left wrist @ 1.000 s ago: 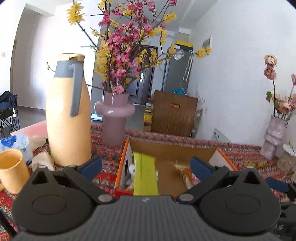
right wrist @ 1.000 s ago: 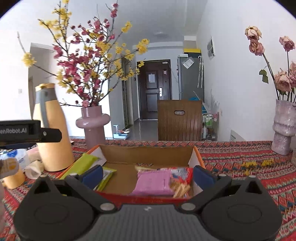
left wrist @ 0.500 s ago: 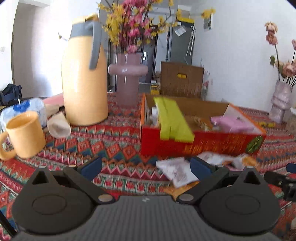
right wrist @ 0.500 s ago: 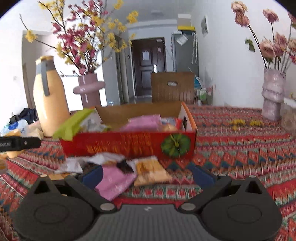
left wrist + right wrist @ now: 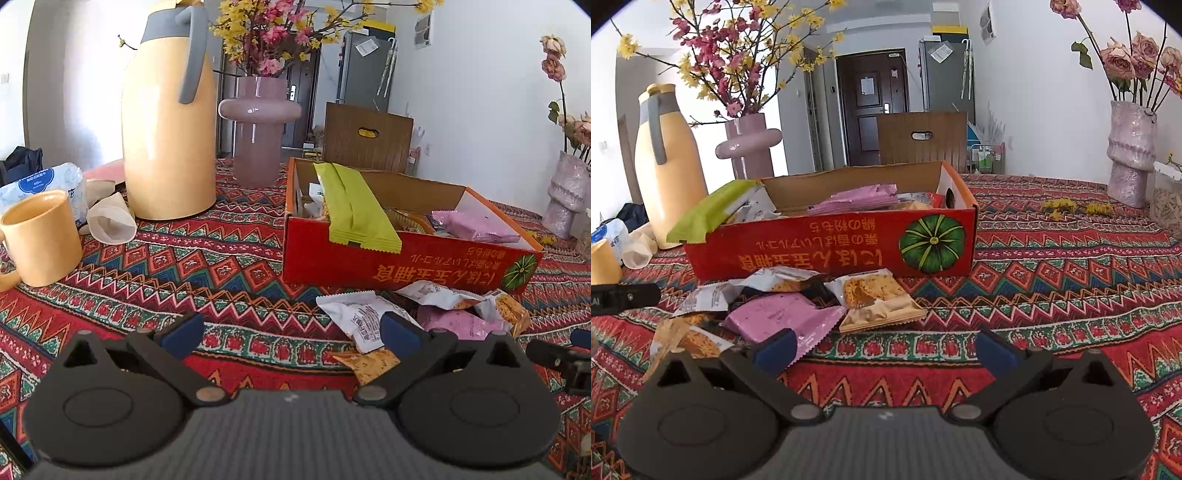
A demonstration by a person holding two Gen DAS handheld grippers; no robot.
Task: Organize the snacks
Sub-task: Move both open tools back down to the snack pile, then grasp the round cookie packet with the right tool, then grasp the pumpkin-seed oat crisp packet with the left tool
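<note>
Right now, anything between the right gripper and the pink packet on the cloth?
Nothing visible. The right gripper is open and empty, and the pink packet lies just ahead of its left finger, on top of the loose pile in front of the red box. Only bare tablecloth lies between the fingers.

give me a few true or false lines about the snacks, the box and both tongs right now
1. The red box already holds a pink packet. True.
2. The left tongs grip a white packet. False: they are open and empty.
3. Loose packets lie on the cloth in front of the box, a pink one among them. True.
4. The green packet lies flat on the cloth. False: it hangs over the box's rim.
5. The right tongs are shut. False: open.
</note>
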